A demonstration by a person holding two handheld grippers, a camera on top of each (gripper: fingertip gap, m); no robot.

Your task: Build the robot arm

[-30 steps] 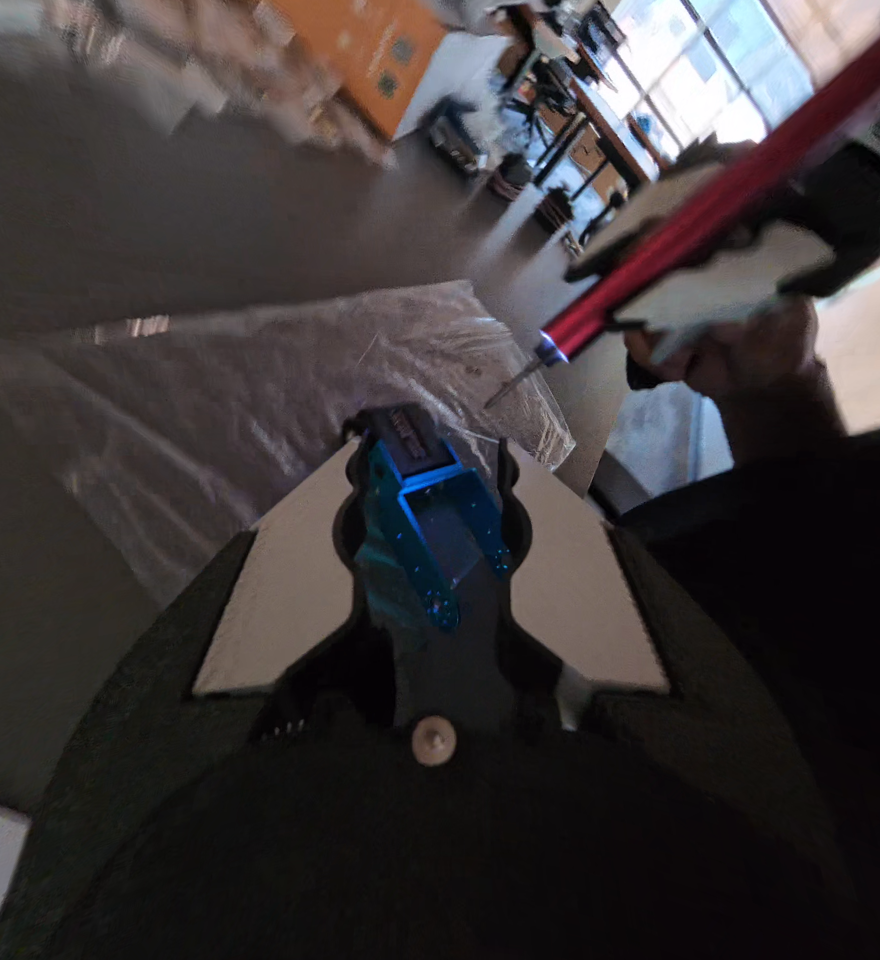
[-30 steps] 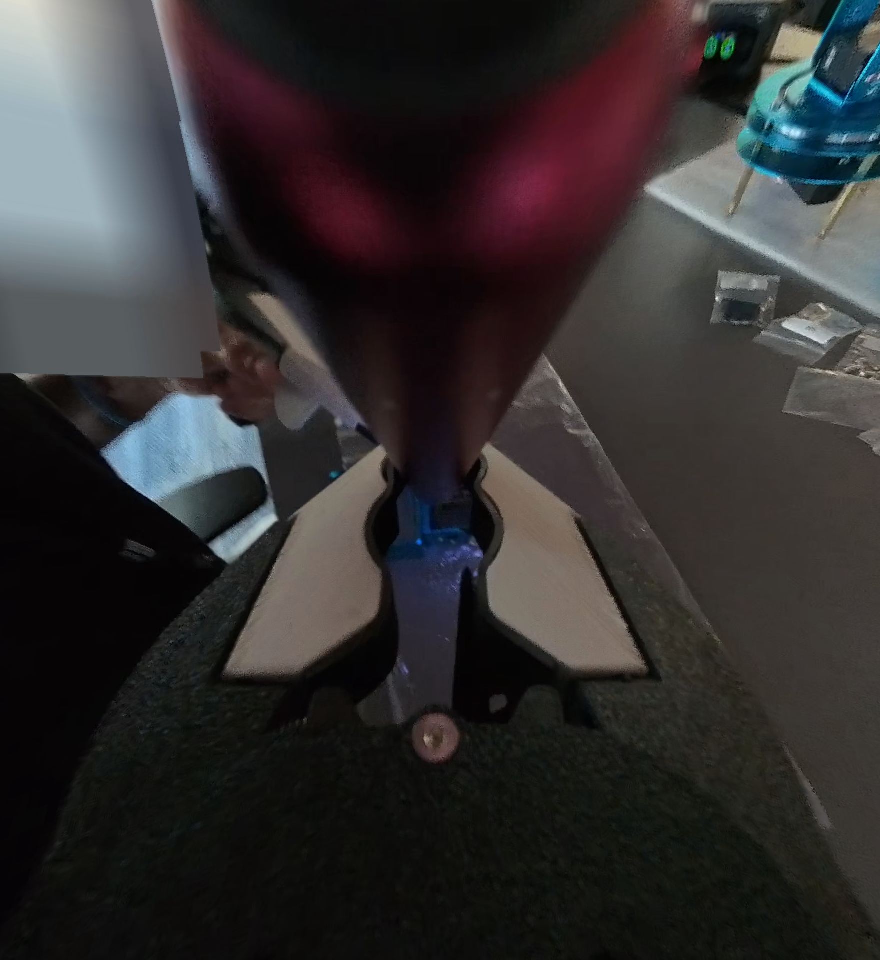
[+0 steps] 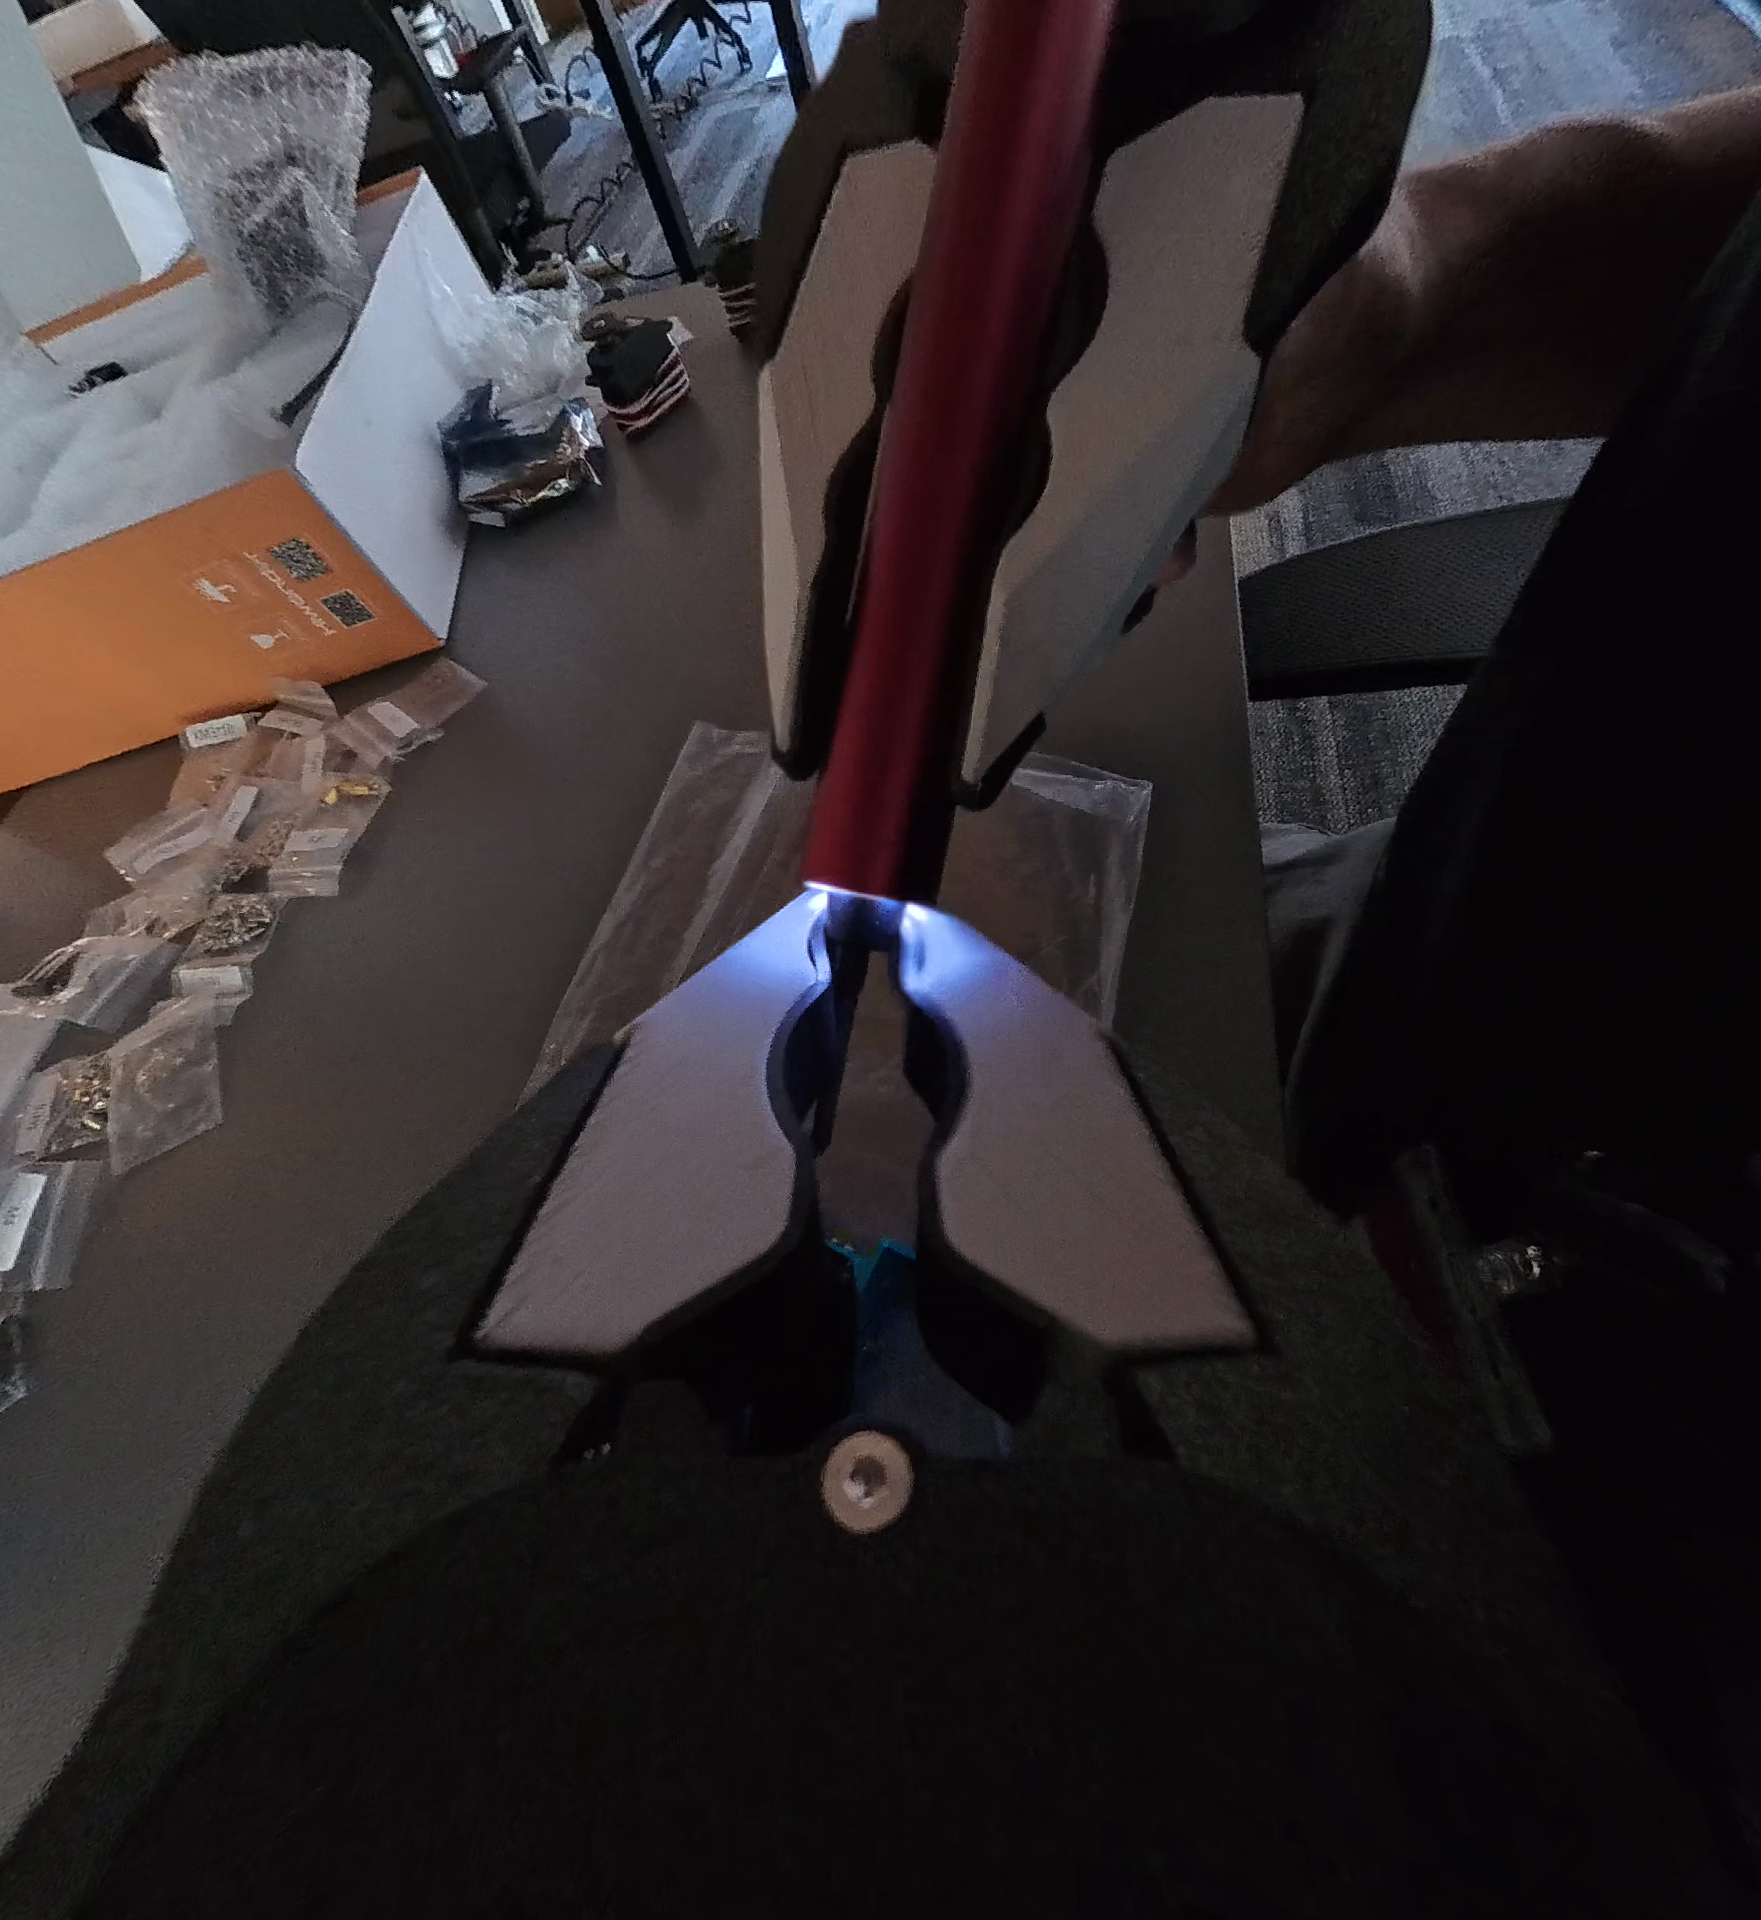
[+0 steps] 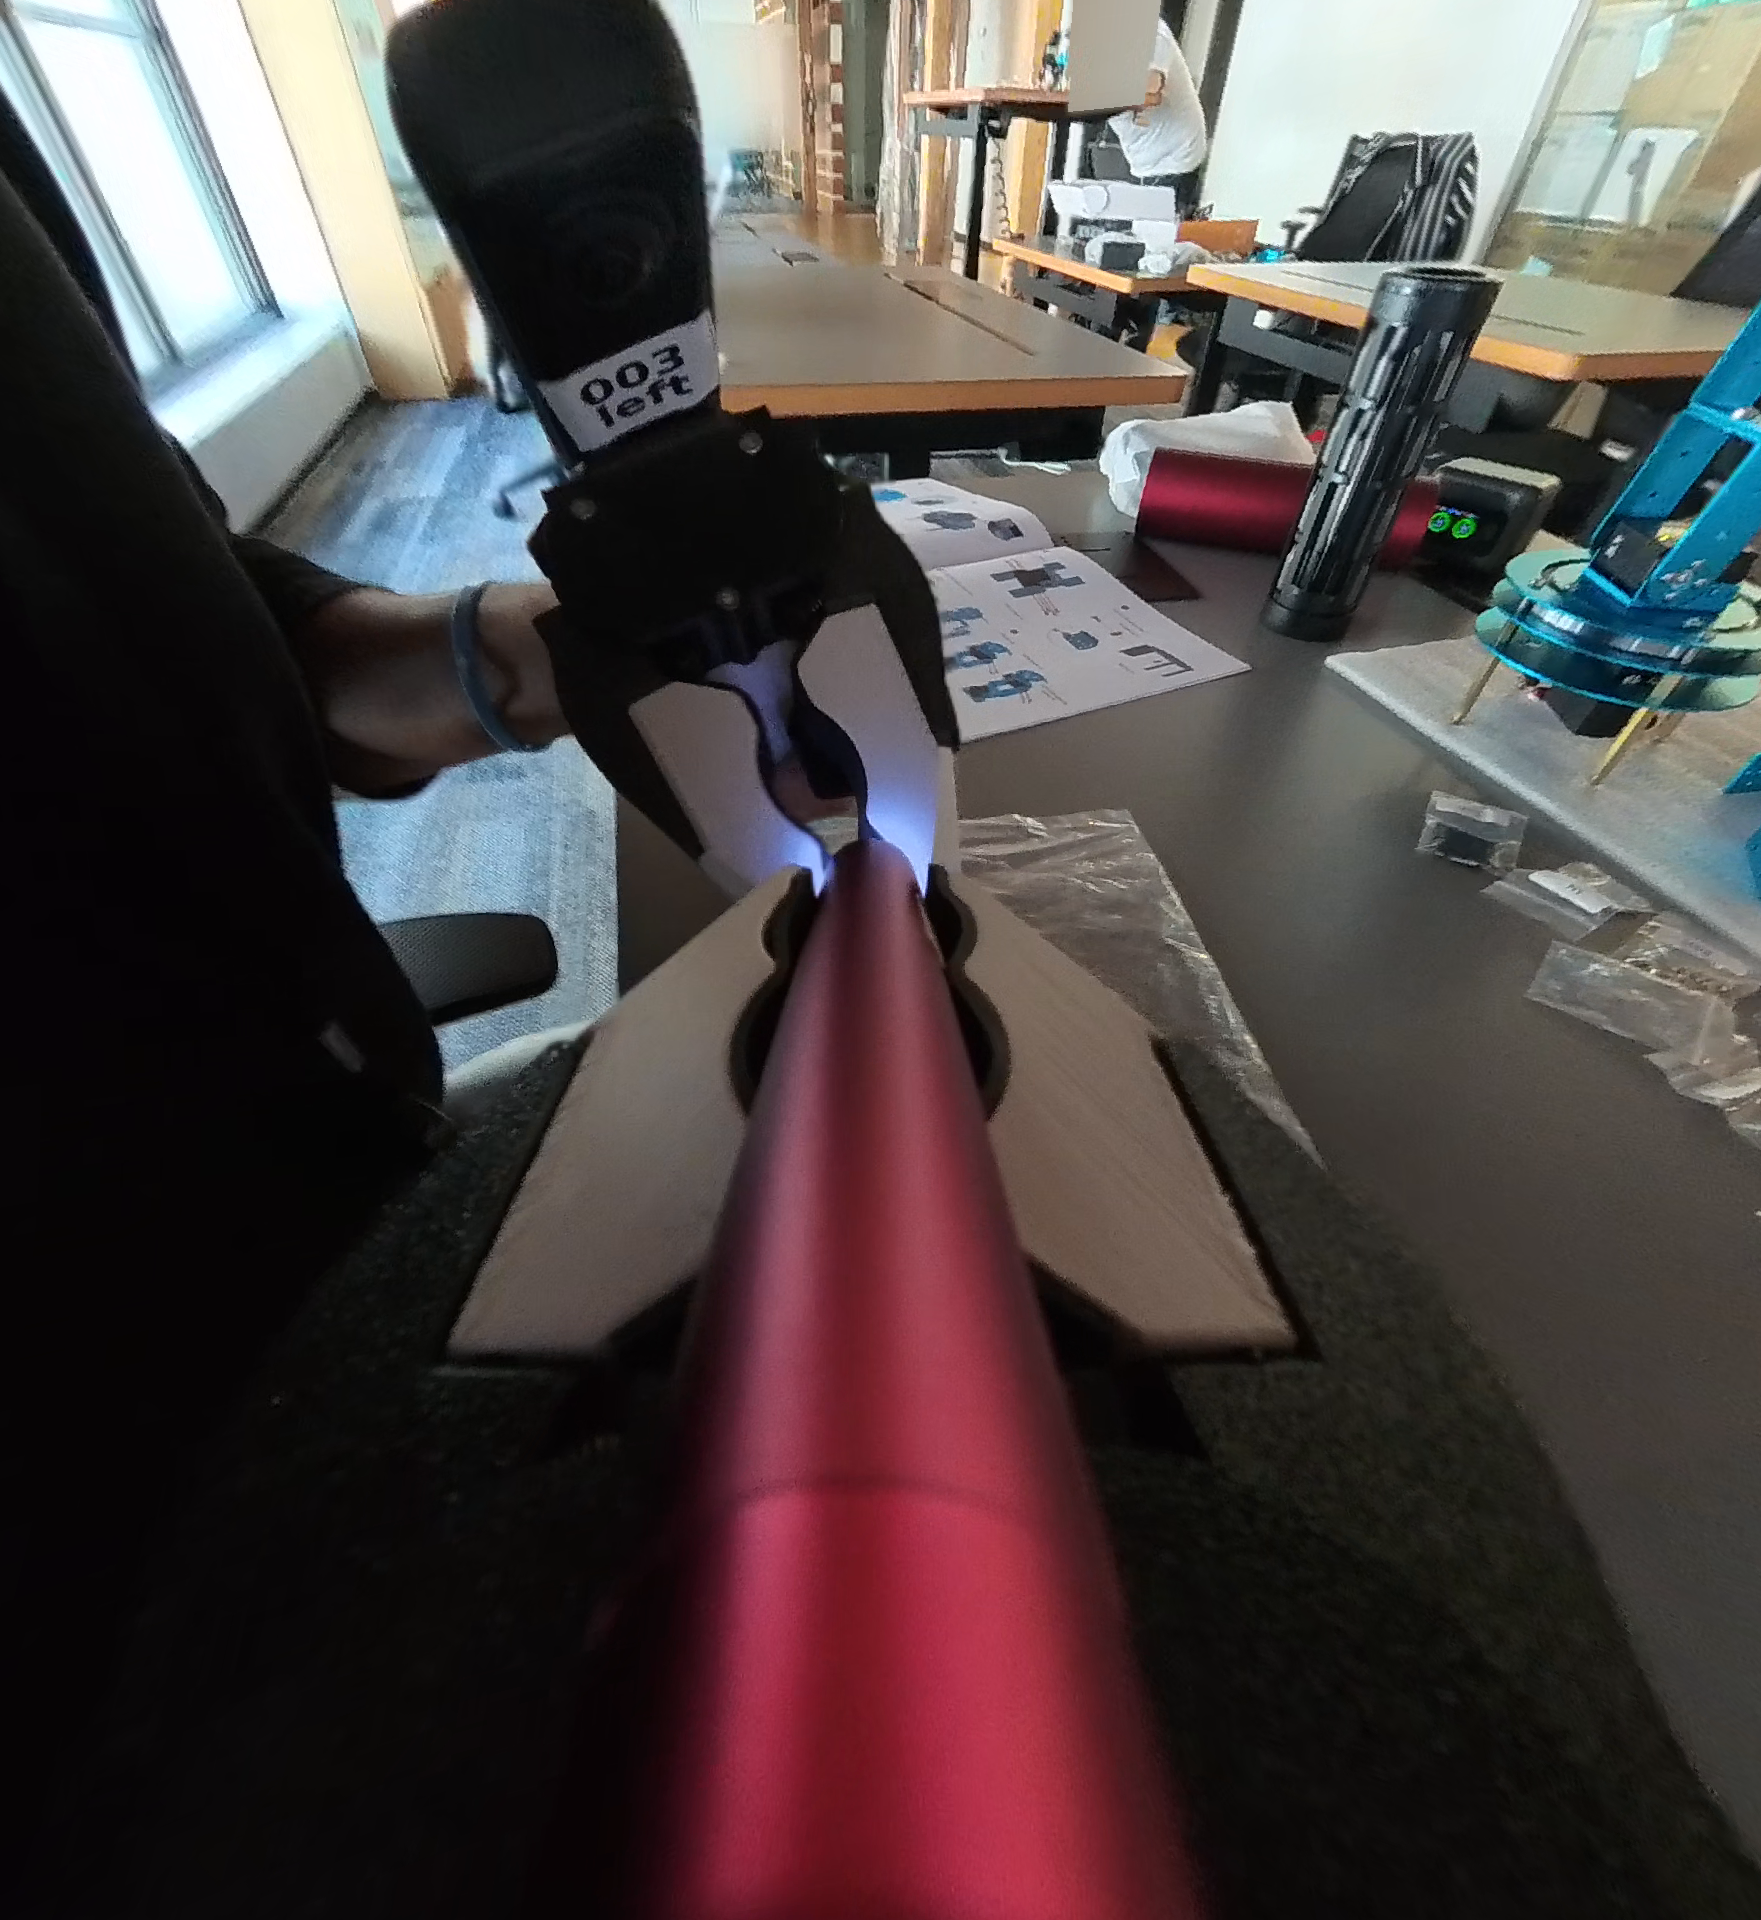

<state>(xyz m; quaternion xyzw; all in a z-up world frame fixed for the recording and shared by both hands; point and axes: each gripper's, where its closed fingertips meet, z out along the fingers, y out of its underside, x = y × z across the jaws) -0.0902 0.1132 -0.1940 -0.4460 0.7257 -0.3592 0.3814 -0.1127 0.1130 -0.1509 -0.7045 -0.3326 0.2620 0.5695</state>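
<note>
Dim, wide-angle distortion, window daylight, tool-tip glare

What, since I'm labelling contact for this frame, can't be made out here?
- Left wrist view: blue part in the left gripper, mostly hidden by its fingers.
- Left wrist view: where the red screwdriver's bit lands, lost in shadow between those fingers.
- Right wrist view: the bit, hidden behind the screwdriver's body in the right gripper.
- Left wrist view: small bags' contents, too small.
</note>
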